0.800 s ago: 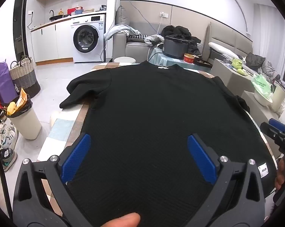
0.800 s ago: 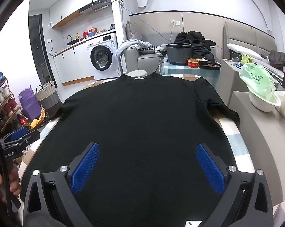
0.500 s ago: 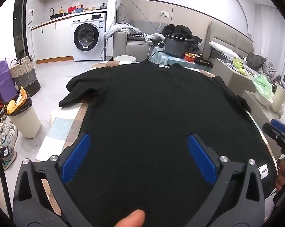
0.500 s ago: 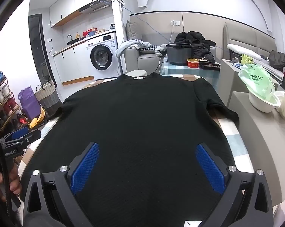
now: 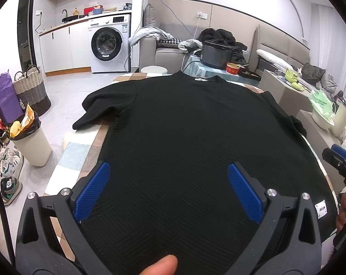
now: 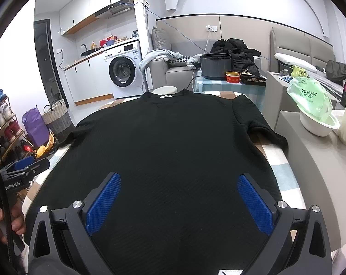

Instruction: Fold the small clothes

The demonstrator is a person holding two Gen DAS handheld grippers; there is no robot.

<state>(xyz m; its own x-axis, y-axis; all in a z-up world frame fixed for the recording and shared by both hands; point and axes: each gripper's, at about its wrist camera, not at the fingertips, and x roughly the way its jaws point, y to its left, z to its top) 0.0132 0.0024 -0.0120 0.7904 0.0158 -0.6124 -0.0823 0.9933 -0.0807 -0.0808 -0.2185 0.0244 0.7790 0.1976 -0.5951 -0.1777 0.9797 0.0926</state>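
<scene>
A black short-sleeved T-shirt (image 5: 184,133) (image 6: 168,146) lies spread flat on the checked table (image 5: 78,155), collar at the far end, hem toward me. Its left sleeve (image 5: 97,107) hangs over the table's left edge; its right sleeve (image 6: 255,123) lies on the right side. My left gripper (image 5: 168,171) hovers over the hem's left part, blue pads wide apart, nothing between them. My right gripper (image 6: 178,181) hovers over the hem's right part, equally open and empty. Each gripper shows at the edge of the other's view.
A cream waste bin (image 5: 30,144), woven basket (image 5: 33,89) and shoes stand on the floor to the left. A grey side surface with a white bowl and green packet (image 6: 315,114) adjoins the table on the right. A dark cooker pot (image 6: 215,65) sits beyond the collar.
The left wrist view has crept slightly forward over the shirt. Both grippers stay wide open; the shirt has not moved.
</scene>
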